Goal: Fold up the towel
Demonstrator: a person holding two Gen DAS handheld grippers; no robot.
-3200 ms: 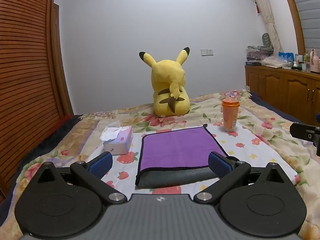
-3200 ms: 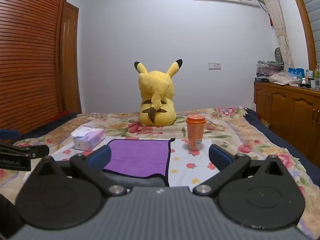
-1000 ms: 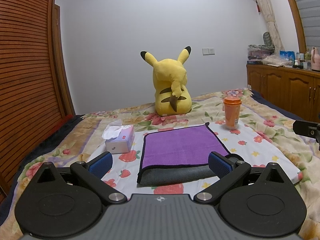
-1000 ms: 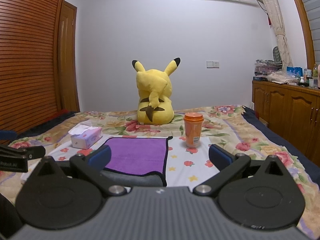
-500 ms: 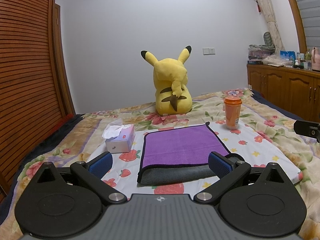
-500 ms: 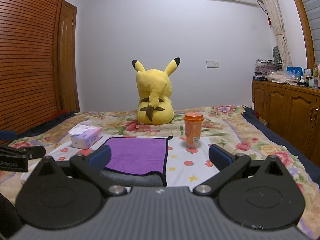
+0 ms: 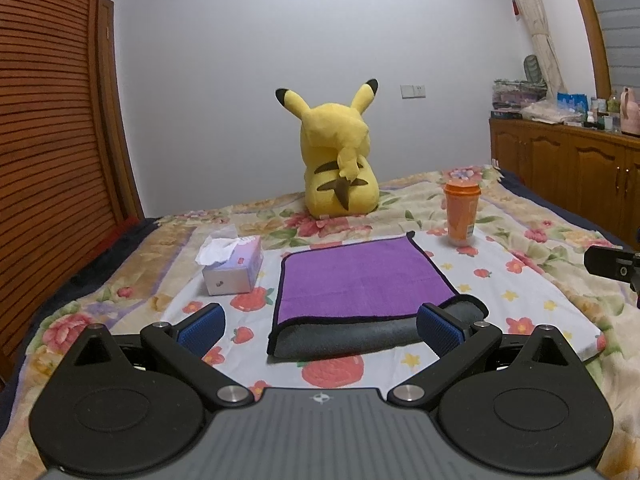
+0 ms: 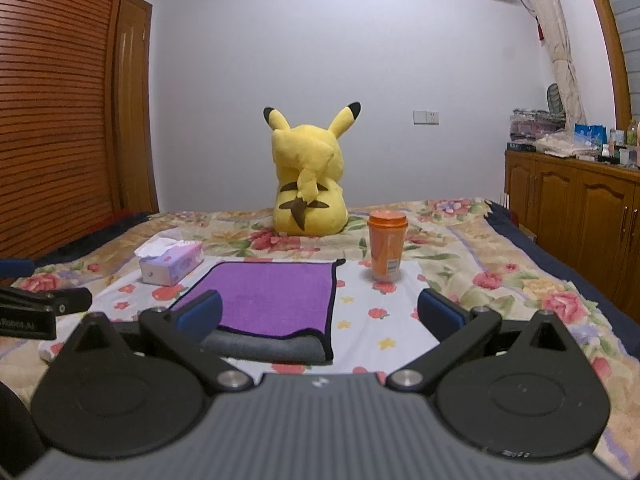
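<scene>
L tool [image 7: 320, 326] open, towel [image 7: 362, 282] folded, fold nearside

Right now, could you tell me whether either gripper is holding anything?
Nothing: left gripper and right gripper are both open, short of the towel.

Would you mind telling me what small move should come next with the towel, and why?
Probably lower both open grippers, left gripper and right gripper, to the towel's near edge. It lies flat with a grey layer showing beneath, neither gripper holds anything, and both hang just short of it.
</scene>
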